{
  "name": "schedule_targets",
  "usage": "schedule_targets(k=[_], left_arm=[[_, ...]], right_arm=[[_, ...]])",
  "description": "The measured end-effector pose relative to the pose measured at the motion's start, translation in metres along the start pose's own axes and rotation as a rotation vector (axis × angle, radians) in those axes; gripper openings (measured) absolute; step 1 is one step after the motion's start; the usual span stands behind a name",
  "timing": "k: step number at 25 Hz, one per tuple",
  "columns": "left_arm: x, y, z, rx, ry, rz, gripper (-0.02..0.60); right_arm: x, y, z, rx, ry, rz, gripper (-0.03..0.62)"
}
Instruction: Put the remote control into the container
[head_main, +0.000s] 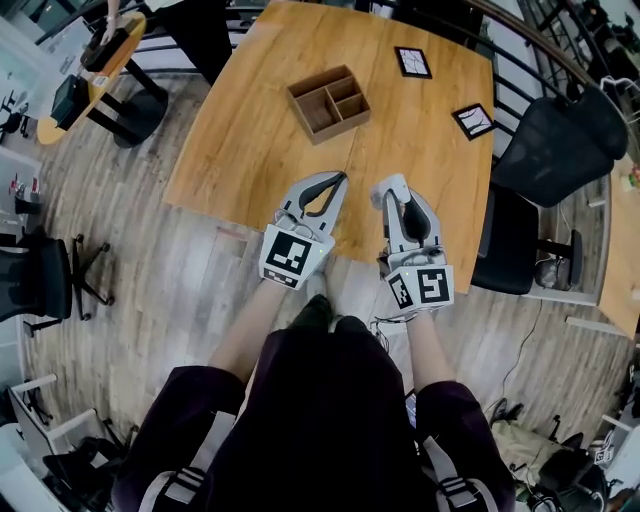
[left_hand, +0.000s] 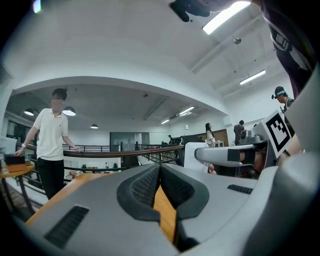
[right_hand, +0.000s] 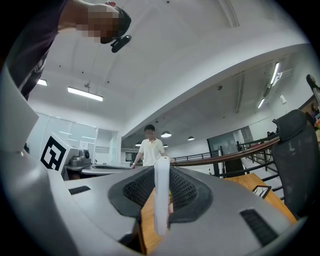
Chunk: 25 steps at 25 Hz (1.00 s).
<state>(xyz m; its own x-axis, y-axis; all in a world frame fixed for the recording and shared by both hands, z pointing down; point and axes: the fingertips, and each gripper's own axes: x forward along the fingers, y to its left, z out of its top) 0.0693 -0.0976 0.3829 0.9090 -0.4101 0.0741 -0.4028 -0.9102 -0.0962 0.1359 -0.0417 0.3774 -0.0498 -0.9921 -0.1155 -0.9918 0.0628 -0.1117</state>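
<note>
Left tool (left_hand: 160, 167): grey moulded plastic; its ribbed black pads are meeting at the tips and gripping nothing, and a narrow teardrop gap is staying open behind them.
Right tool (right_hand: 161, 172): the same grey shell with ribbed black pads; it is clamping the remote control (right_hand: 161, 200) between them.
Remote control: a slim, smooth white bar with rounded ends. It is standing edge-on between the pads and poking past the fingertips. It is hovering over the near edge of the desk (head_main: 260, 150), well apart from the container (head_main: 341, 127).
Container: a shallow brown rectangular tray split by thin dividers into compartments. It is sitting at an angle toward the far side of the desk.
Desk: a warm, smooth wood-grain top that is carrying the container.
Marker cards (head_main: 413, 62): two flat white squares with black borders are lying to the right of the container.
</note>
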Motion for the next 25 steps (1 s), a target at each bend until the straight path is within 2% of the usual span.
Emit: schedule_targets(k=[10,16,25], left_arm=[[0.042,0.060,-0.010,-0.023,-0.007,0.021,0.012],[0.070,0.102,-0.016,-0.039,-0.014,0.097,0.012],[0.122,0.151,-0.048,-0.072,0.032,0.206,0.012]], right_arm=[[0.073,-0.024,-0.007,0.002,0.003,0.005,0.101],[0.126,-0.040,-0.019,0.000,0.026,0.078,0.101],[0.212,-0.071,-0.040,0.038,0.031,0.198,0.101]])
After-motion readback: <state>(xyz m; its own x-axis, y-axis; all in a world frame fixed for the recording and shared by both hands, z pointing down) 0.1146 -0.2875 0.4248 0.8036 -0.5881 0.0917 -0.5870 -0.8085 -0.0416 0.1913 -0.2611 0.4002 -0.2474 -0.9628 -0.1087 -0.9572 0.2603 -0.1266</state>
